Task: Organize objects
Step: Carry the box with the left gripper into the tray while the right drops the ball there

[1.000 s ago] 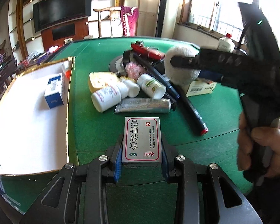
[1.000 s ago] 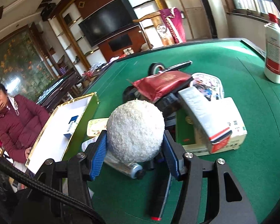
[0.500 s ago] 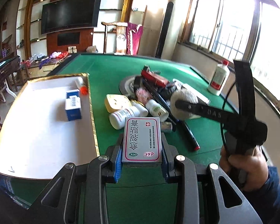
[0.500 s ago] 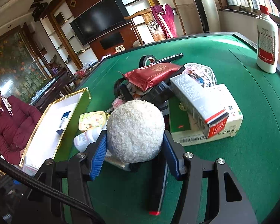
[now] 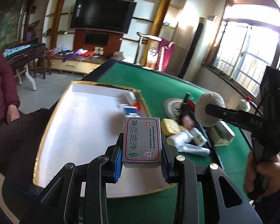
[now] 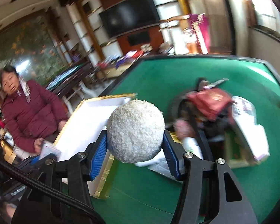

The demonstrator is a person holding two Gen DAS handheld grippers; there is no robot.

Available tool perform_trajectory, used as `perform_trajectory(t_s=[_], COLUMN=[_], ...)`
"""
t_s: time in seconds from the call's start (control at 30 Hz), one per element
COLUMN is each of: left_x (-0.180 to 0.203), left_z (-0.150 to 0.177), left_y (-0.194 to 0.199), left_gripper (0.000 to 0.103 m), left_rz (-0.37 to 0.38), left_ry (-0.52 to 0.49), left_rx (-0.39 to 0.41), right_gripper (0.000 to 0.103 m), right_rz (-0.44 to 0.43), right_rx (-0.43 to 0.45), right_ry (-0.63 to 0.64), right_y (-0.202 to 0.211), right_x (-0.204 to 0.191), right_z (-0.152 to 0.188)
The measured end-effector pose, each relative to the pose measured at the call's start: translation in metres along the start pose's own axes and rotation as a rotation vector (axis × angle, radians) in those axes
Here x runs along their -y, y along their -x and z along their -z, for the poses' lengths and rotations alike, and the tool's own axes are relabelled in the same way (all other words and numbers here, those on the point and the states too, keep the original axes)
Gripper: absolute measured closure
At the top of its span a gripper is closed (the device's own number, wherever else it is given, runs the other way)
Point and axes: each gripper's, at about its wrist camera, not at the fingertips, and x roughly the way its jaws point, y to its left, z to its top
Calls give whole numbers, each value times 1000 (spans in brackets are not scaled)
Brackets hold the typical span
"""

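Left wrist view: my left gripper point(image 5: 142, 145) clamps its jaws on the flat medicine box point(image 5: 142, 140), held above the near edge of the white tray point(image 5: 80, 123). Right wrist view: my right gripper point(image 6: 135, 145) grips the fuzzy white ball point(image 6: 135, 131) above the green table point(image 6: 196, 71), right of the tray.

Daylight enters through the window point(image 5: 252, 59), which is overexposed and glares white at the right edge of the left wrist view. The room is bright, the shadows soft. Both views bend strongly at the edges, with dark corners. The right wrist view is motion-blurred: the clutter point(image 6: 214, 115) on the green table point(image 6: 177, 71) is smeared, the white ball point(image 6: 135, 131) sharp.
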Motion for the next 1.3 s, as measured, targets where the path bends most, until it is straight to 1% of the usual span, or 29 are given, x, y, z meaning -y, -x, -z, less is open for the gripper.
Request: perform_trajectory(t_s=[0.1, 0.2, 0.27, 0.33, 0.4, 0.5, 0.57, 0.77, 0.83, 0.93, 1.0, 1.17, 1.23, 1.3], left_x=[-21, -30, -37, -41, -44, -49, -50, -49, -48, -48, -47, -47, -48, -49], left_z=[-13, -24, -29, -32, -31, -33, -35, -31, -32, -33, -33, -32, -32, -32], left_y=[-21, -42, -57, -76, -86, -100, -107, -127, -128, -128, -131, -133, -134, -134], left_gripper=[74, 74, 74, 74, 74, 74, 74, 74, 74, 74, 74, 73, 67, 52], left_rz=[-34, -39, -47, -38, -54, -60, -67, -59, -51, -63, -70, -59, -58, -52], left_ry=[24, 17, 19, 31, 46, 70, 78, 69, 64, 66, 68, 89, 105, 107], left_rx=[-47, -96, -142, -191, -223, -244, -250, -298, -295, -308, -320, -341, -348, -356], right_gripper=[47, 47, 47, 47, 47, 47, 47, 47, 47, 47, 46, 44, 44, 44], right_rz=[-41, -38, -33, -21, 1, 10, 11, 40, 51, 67, 62, 68, 71, 83], right_rx=[-73, -136, -181, -227, -268, -296, -313, -348, -362, -377, -371, -368, -369, -367], right_ry=[41, 80, 92, 91, 95, 78, 80, 110, 123, 140, 137, 150, 152, 152], right_y=[-32, -74, -99, -131, -159, -191, -203, -232, -240, -247, -248, -248, -246, -244], right_x=[-24, -43, -51, -53, -54, -55, -54, -56, -54, -54, -53, -53, -54, -56], right_z=[-21, -42, -48, -57, -62, -69, -72, -72, -70, -67, -67, -67, -67, -68])
